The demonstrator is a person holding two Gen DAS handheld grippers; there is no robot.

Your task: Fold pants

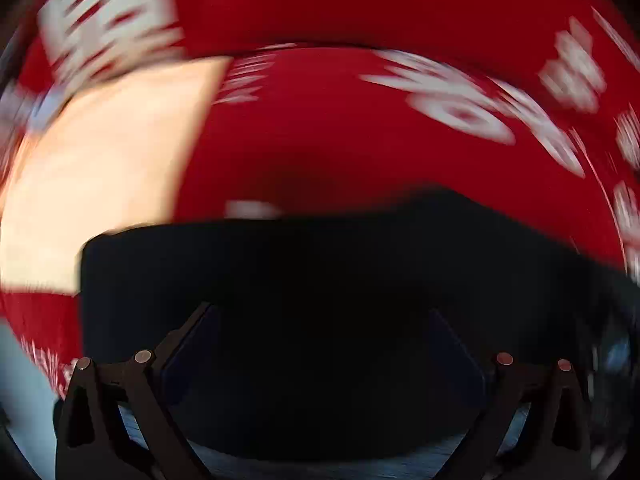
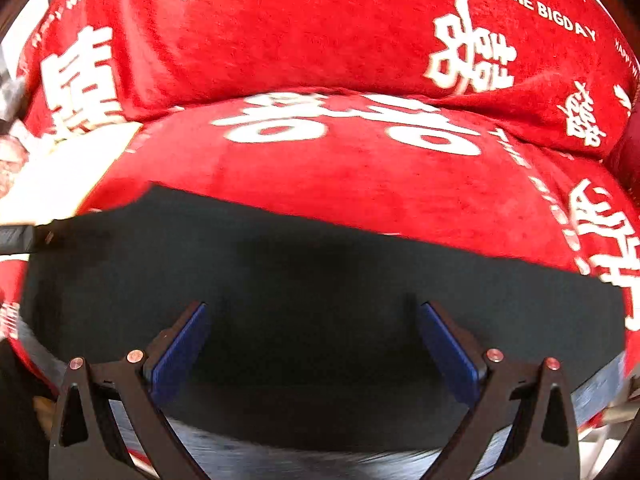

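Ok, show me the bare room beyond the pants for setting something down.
Free: red blanket between the dark pants' far edge and the raised blanket fold behind. The pale patch at left is narrow. The near side is crowded, pants filling both open jaws.

The left wrist picture was all smeared, so the white marks on the red blanket [image 1: 360, 128] could not be read. The dark pants [image 1: 320, 280] ran off its bottom edge.

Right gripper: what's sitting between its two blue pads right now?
In the right wrist view, only the dark pants fill the gap of the right gripper; its fingers stand wide apart, clamping nothing. Red printed blanket lies beyond.
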